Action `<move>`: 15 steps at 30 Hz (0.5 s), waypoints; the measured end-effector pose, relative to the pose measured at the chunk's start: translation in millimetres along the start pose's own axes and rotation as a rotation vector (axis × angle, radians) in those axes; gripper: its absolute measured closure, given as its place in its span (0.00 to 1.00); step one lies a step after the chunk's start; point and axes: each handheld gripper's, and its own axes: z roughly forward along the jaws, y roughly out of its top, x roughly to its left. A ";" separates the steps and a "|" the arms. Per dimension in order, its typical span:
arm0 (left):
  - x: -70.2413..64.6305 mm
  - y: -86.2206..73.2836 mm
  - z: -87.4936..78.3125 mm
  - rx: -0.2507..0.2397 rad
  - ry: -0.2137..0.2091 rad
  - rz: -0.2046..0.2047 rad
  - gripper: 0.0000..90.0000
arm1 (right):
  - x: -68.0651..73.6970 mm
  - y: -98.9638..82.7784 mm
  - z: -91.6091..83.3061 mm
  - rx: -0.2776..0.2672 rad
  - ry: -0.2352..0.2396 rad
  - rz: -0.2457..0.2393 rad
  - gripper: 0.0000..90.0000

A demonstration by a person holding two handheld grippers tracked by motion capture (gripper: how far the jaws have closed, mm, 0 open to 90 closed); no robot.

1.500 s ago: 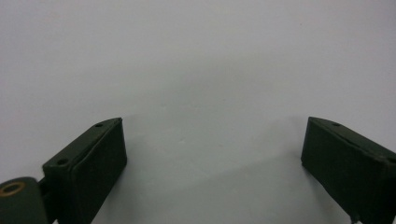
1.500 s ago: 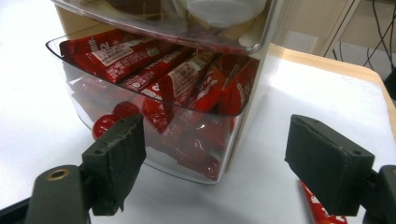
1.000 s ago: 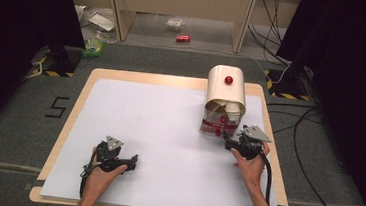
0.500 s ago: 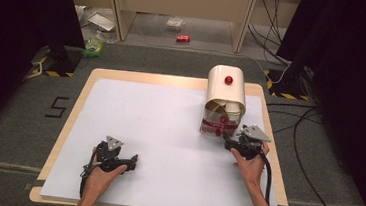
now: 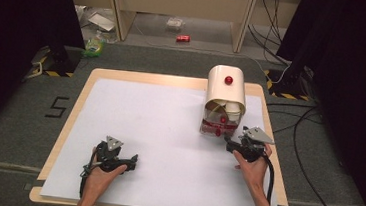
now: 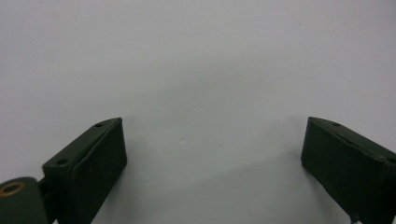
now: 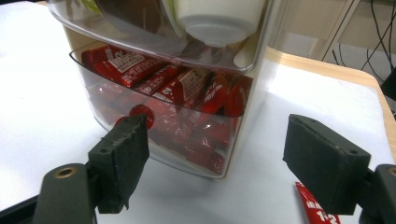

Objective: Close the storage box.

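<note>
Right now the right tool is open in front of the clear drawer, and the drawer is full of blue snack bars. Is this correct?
Not quite: the snack bars are red, not blue, as the right gripper view shows. The rest holds: the right tool is open, its jaws spread in front of the clear drawer.

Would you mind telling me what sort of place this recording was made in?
Probably a lab recording bay: black curtains flank a wooden table, loose cables cross the carpet, and tape marks the floor.
</note>
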 end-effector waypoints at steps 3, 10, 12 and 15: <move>0.1 0.0 0.0 0.000 0.000 0.000 0.07 | -1.2 -1.4 -3.6 -0.003 0.004 0.009 0.26; 0.0 0.0 0.1 -0.001 0.000 -0.001 0.07 | -3.6 -3.0 -7.0 -0.001 0.005 0.026 0.26; 0.0 0.0 0.1 -0.001 0.000 -0.001 0.07 | -3.5 -2.6 -9.4 -0.010 0.006 0.023 0.26; 0.2 -0.1 0.0 -0.002 -0.001 -0.002 0.07 | -2.0 -2.0 -12.8 -0.009 0.015 0.023 0.26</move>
